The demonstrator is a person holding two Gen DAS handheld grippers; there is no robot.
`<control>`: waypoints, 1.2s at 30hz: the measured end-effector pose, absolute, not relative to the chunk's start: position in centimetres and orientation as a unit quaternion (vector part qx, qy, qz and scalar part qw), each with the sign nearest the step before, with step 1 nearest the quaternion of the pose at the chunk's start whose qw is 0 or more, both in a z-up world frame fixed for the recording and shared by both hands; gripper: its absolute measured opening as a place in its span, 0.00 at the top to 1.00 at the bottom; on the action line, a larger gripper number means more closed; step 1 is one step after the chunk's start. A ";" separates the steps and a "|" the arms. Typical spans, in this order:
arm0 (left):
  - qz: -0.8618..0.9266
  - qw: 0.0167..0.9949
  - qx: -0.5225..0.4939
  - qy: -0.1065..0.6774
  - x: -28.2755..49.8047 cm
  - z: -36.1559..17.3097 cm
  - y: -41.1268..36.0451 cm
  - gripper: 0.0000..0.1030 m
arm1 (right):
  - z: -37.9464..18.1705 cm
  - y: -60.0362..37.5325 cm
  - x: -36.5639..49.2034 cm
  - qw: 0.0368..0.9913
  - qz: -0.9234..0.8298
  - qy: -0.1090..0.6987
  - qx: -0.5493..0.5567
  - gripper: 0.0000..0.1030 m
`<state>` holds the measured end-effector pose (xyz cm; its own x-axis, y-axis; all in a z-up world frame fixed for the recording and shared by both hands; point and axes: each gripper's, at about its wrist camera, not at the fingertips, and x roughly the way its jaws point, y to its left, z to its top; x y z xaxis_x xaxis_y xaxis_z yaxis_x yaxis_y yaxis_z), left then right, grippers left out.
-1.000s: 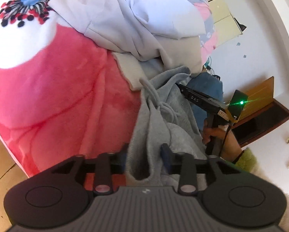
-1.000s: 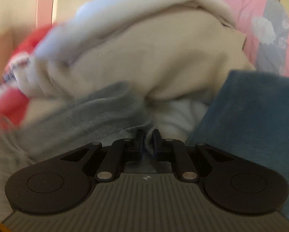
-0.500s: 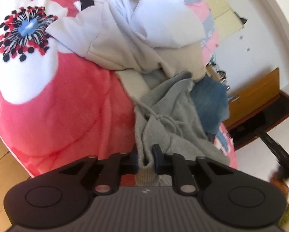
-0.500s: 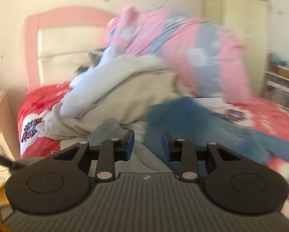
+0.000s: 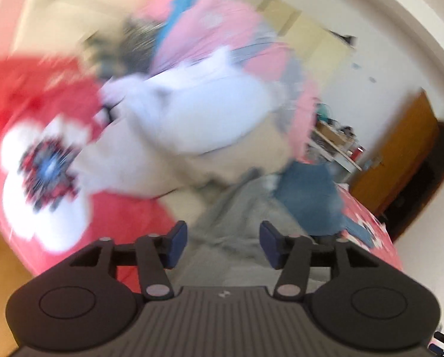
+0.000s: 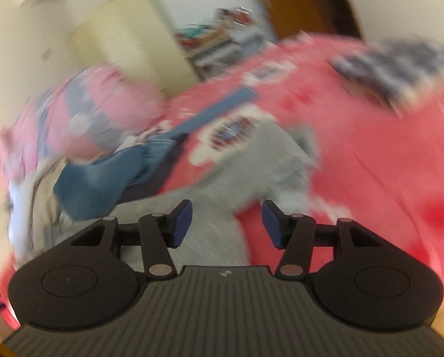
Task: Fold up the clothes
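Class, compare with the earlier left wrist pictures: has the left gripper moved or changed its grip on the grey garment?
Yes. The left gripper has opened, released the grey garment and tilted up: the wooden door now shows more fully.

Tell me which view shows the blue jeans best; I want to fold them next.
The right wrist view: the jeans show a bunched body and a long leg stretched across the bedspread. The left wrist view shows only a blurred blue lump beside the grey garment.

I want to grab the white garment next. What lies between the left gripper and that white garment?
In the left wrist view, the open left gripper faces the grey garment; beyond it a beige garment lies before the white garment.
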<state>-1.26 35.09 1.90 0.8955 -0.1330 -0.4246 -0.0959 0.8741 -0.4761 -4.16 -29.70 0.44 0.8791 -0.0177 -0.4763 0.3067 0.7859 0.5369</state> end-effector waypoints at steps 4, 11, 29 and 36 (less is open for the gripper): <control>-0.082 0.953 -0.184 0.229 -0.6 4.6 28.6 0.38 | -4.1 -29.4 -5.8 0.882 -0.056 0.269 0.382 0.41; -0.175 0.928 -0.141 0.299 0.7 1.0 17.6 0.36 | -7.9 -26.2 -5.9 0.859 0.009 0.312 0.405 0.27; -0.063 0.918 -0.197 0.337 3.3 -3.8 20.0 0.38 | 3.0 -15.5 -1.9 0.853 -0.087 0.095 -0.505 0.95; -0.070 0.920 -0.180 0.340 4.1 -3.7 20.2 0.39 | -0.8 -16.9 -6.4 0.734 -0.048 0.139 -0.663 0.94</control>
<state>4.15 20.17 -3.73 0.7592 -0.2507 -0.6007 0.0056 0.9254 -0.3791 -6.39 -16.86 -0.78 0.9566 -0.2547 -0.1413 -0.1149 0.1158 -0.9866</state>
